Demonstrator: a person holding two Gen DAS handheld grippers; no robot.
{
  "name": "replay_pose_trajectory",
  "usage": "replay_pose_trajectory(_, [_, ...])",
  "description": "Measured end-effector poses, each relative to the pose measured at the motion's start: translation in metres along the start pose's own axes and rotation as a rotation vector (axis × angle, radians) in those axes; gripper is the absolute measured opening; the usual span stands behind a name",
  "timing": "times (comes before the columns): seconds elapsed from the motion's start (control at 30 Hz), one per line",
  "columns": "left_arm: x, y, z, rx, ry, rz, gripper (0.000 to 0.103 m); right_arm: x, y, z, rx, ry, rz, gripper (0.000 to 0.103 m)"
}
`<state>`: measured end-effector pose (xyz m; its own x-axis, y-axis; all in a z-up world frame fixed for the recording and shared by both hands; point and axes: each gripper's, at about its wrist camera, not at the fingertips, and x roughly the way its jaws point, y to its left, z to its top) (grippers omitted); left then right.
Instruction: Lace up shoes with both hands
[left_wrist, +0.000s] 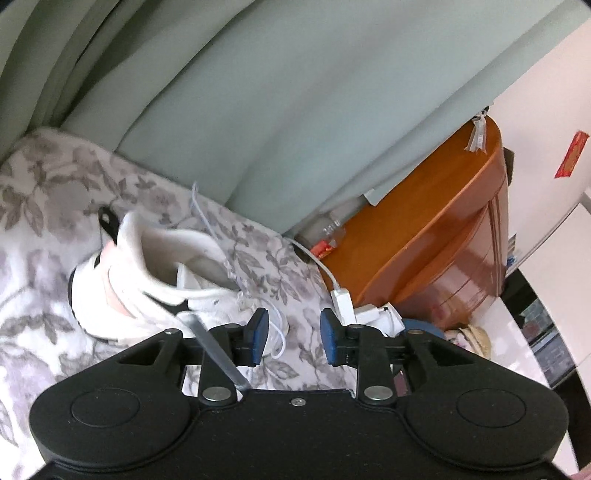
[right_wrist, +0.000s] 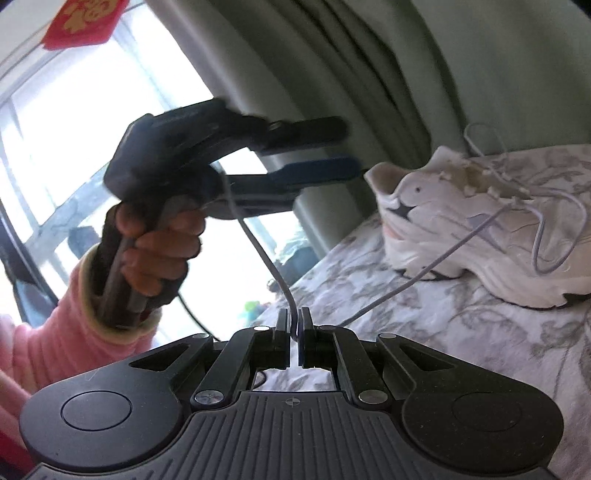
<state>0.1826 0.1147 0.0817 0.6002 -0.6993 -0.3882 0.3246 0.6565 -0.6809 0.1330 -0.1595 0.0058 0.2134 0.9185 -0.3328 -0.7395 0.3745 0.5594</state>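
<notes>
A white sneaker lies on its side on the floral bedspread, just beyond my left gripper. That gripper is open, and nothing is pressed between its blue pads. A strand of the white lace lies slantwise across its left finger arm. In the right wrist view the sneaker sits to the right. My right gripper is shut on the lace, which runs from the eyelets to its pads and then up to the left gripper, held level by a hand in a pink sleeve.
Green curtains hang behind the bed. A wooden cabinet stands at the right of the bed, with a white charger and cable at its foot. A bright window with a red paper decoration is behind the left hand.
</notes>
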Motion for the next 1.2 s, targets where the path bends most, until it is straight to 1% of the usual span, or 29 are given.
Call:
replay_pose_trajectory(0.1, [-0.003, -0.005, 0.002, 0.012, -0.021, 0.004, 0.028, 0.003, 0.004, -0.001, -0.039, 0.011, -0.044, 0.003])
replay_pose_trajectory(0.17, [-0.005, -0.007, 0.003, 0.022, -0.041, 0.018, 0.027, -0.002, 0.001, 0.0, -0.04, -0.002, -0.073, 0.003])
replay_pose_trajectory(0.23, [-0.006, -0.008, 0.002, 0.026, -0.06, 0.029, 0.012, -0.007, -0.002, 0.001, -0.044, -0.02, -0.1, 0.006])
replay_pose_trajectory(0.27, [-0.006, -0.006, 0.001, 0.02, -0.065, 0.031, 0.01, -0.009, -0.003, 0.002, -0.047, -0.03, -0.111, 0.008])
replay_pose_trajectory(0.3, [-0.007, -0.005, 0.001, 0.014, -0.069, 0.033, 0.007, -0.012, -0.004, 0.002, -0.05, -0.039, -0.119, 0.016])
replay_pose_trajectory(0.33, [-0.007, -0.004, 0.001, 0.009, -0.074, 0.034, 0.004, -0.016, -0.005, 0.003, -0.053, -0.049, -0.125, 0.022])
replay_pose_trajectory(0.37, [-0.008, -0.003, 0.0, 0.003, -0.078, 0.036, 0.004, -0.02, -0.006, 0.004, -0.055, -0.058, -0.131, 0.024])
replay_pose_trajectory(0.43, [-0.009, 0.0, 0.0, -0.01, -0.087, 0.038, 0.003, -0.027, -0.009, 0.004, -0.057, -0.075, -0.146, 0.031])
replay_pose_trajectory(0.47, [-0.009, 0.001, -0.001, -0.017, -0.091, 0.039, 0.003, -0.031, -0.011, 0.005, -0.056, -0.085, -0.156, 0.032])
replay_pose_trajectory(0.53, [-0.01, 0.004, -0.001, -0.029, -0.09, 0.041, 0.003, -0.036, -0.017, 0.006, -0.033, -0.112, -0.195, 0.033])
replay_pose_trajectory(0.6, [-0.01, 0.007, -0.003, -0.042, -0.086, 0.039, 0.003, -0.038, -0.027, 0.009, 0.012, -0.13, -0.252, 0.033])
replay_pose_trajectory(0.7, [-0.01, 0.01, -0.007, -0.059, -0.081, 0.035, 0.003, -0.032, -0.045, 0.016, 0.085, -0.132, -0.312, 0.034])
replay_pose_trajectory(0.87, [-0.011, 0.014, -0.01, -0.069, -0.07, 0.031, 0.005, -0.016, -0.065, 0.022, 0.138, -0.119, -0.342, 0.031])
replay_pose_trajectory(0.97, [-0.01, 0.016, -0.011, -0.074, -0.058, 0.031, 0.014, -0.01, -0.07, 0.024, 0.149, -0.12, -0.33, 0.026])
replay_pose_trajectory(1.0, [-0.009, 0.017, -0.011, -0.075, -0.054, 0.032, 0.015, -0.008, -0.071, 0.025, 0.15, -0.121, -0.33, 0.022])
replay_pose_trajectory(1.03, [-0.009, 0.017, -0.012, -0.074, -0.05, 0.032, 0.015, -0.007, -0.072, 0.026, 0.149, -0.123, -0.335, 0.014])
replay_pose_trajectory(1.1, [-0.009, 0.018, -0.012, -0.073, -0.044, 0.034, 0.018, -0.005, -0.072, 0.026, 0.147, -0.13, -0.343, 0.005])
replay_pose_trajectory(1.2, [-0.011, 0.02, -0.012, -0.075, -0.048, 0.035, 0.023, -0.004, -0.069, 0.024, 0.129, -0.136, -0.323, 0.003])
